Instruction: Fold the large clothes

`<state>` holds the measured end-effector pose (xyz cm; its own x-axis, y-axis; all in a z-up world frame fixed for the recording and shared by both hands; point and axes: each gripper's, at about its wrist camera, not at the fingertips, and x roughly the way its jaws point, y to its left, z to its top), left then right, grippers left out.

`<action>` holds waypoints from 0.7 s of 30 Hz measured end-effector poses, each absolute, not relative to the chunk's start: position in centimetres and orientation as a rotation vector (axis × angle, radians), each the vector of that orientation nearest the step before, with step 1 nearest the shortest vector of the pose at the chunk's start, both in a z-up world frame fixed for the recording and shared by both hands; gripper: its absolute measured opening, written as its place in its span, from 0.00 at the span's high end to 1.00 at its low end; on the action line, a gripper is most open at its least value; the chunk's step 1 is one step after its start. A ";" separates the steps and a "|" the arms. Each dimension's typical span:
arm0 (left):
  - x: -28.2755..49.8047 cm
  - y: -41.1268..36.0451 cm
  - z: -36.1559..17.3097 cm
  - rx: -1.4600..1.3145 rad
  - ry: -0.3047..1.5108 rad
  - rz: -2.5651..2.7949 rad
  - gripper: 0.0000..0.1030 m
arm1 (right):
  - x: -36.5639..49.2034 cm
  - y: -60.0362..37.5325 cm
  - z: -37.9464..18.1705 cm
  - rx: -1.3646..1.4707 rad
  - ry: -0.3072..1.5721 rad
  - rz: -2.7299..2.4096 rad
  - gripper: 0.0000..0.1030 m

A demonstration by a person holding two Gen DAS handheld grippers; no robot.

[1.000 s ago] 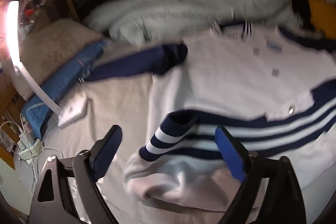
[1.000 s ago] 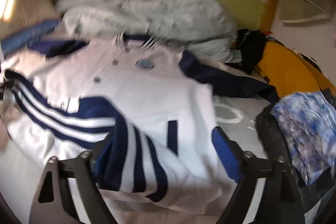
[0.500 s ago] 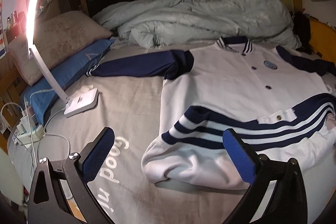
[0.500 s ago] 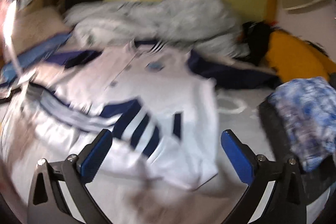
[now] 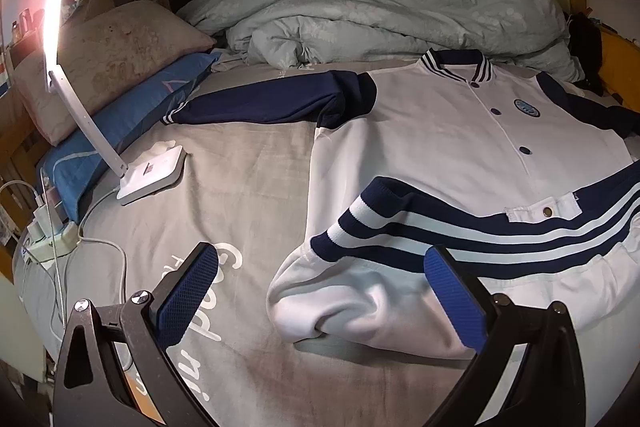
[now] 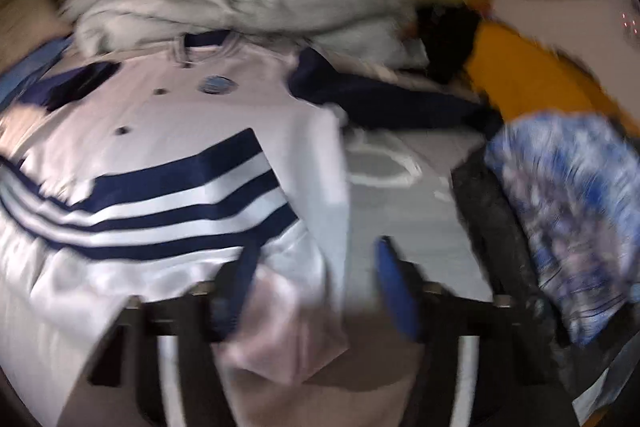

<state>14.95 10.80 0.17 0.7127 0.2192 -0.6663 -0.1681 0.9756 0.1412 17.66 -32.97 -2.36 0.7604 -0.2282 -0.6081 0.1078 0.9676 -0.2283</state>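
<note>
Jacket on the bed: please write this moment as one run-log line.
stage: bottom hem folded up | jacket: flat on bed | left gripper: open, empty, at folded corner | right gripper: closing, white fabric between jaws, view blurred

Bare grey sheet (image 5: 248, 163) lay free left of the jacket (image 5: 432, 131); a lamp (image 5: 152, 173) (its cable trailing) and rumpled duvet (image 5: 380, 19) blocked the far edges
</note>
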 end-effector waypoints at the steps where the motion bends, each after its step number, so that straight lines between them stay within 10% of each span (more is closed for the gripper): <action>1: 15.0 10.8 0.1 0.075 0.748 0.214 0.00 | 18.1 -33.7 -2.6 -0.139 0.711 -0.178 0.73; 18: 14.7 10.3 0.3 0.099 0.730 0.215 0.00 | 14.0 -37.0 -3.1 0.237 0.800 -0.020 0.74; 21: 14.7 10.4 0.4 0.096 0.727 0.218 0.00 | 14.3 -37.4 -3.4 0.264 0.817 0.000 0.97</action>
<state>14.69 10.42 0.40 0.7261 0.2305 -0.6478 -0.1638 0.9730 0.1626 14.34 -37.39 -3.44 0.6859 0.1016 -0.7206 0.1010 0.9673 0.2325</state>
